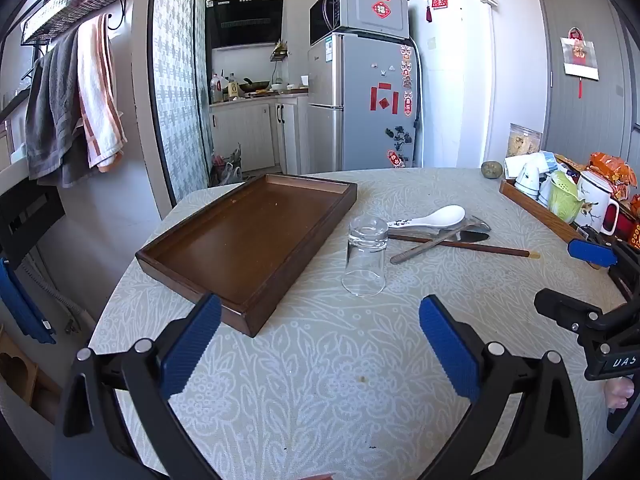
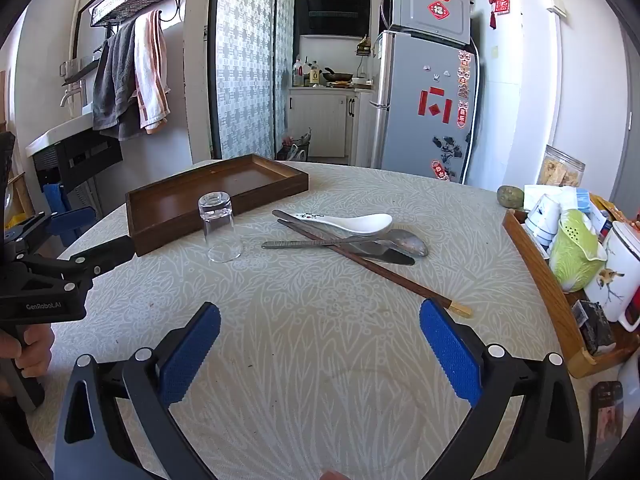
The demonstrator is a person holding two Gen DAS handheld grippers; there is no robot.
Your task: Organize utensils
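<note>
An empty brown wooden tray (image 1: 224, 240) (image 2: 168, 204) lies at the table's far left. An upturned clear glass (image 1: 366, 256) (image 2: 219, 226) stands beside it. A pile of utensils lies to its right: a white ceramic spoon (image 1: 440, 216) (image 2: 356, 224), a metal spoon (image 1: 436, 242) (image 2: 404, 242), a knife (image 2: 380, 256) and dark chopsticks (image 1: 480, 247) (image 2: 376, 268). My left gripper (image 1: 320, 340) is open and empty, near the tray's front corner. My right gripper (image 2: 320, 340) is open and empty, short of the chopstick tips.
A second wooden tray (image 2: 536, 272) at the right edge holds cups, a green cabbage-shaped pot (image 2: 576, 252) and a white mug (image 1: 596, 206). A snack jar (image 2: 560, 168) and a round green fruit (image 1: 491, 169) sit behind it. A fridge (image 1: 360, 100) stands beyond the table.
</note>
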